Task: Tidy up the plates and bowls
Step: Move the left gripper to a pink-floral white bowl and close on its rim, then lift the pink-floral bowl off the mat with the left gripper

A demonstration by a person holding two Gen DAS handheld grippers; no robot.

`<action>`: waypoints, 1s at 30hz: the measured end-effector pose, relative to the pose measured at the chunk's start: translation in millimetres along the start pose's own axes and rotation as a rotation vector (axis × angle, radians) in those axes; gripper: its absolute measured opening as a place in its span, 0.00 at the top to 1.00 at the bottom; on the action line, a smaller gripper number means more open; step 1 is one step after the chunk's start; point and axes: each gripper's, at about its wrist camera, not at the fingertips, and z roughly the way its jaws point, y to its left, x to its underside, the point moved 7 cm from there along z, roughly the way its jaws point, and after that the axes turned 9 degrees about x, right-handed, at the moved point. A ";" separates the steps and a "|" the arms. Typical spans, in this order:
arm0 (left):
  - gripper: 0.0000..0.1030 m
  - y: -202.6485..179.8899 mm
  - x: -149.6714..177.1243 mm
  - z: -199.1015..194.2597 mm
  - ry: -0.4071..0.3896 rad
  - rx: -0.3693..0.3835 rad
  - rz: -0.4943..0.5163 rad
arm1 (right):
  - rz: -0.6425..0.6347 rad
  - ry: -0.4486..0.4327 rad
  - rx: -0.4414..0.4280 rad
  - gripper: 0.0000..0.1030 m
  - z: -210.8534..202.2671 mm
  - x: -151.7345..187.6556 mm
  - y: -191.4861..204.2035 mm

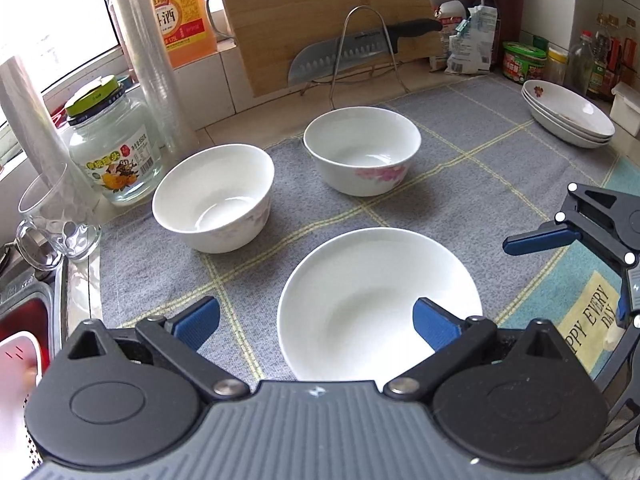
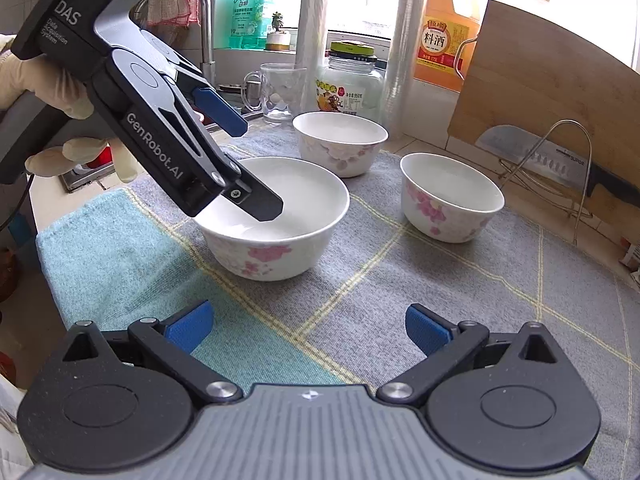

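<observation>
Done: white shallow plates point(image 1: 568, 114) sitting stacked | left: three white floral bowls point(image 2: 276, 216) standing apart | both claws point(image 1: 316, 326) point(image 2: 308, 328) gaping wide, empty

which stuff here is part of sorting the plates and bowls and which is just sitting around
Part of the job:
- near bowl, left gripper over it
- two floral bowls
- stacked plates

Just lying about:
- knife on its wire stand
- cutting board
- glass jar
- glass mug
- cooking wine jug

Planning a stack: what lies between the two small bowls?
Only bare grey cloth between the left bowl and right bowl, shown in both views.
</observation>
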 end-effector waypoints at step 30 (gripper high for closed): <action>0.41 -2.0 -2.8 8.2 0.043 0.120 -0.015 | -0.033 -0.035 -0.044 0.22 22.2 -22.8 25.5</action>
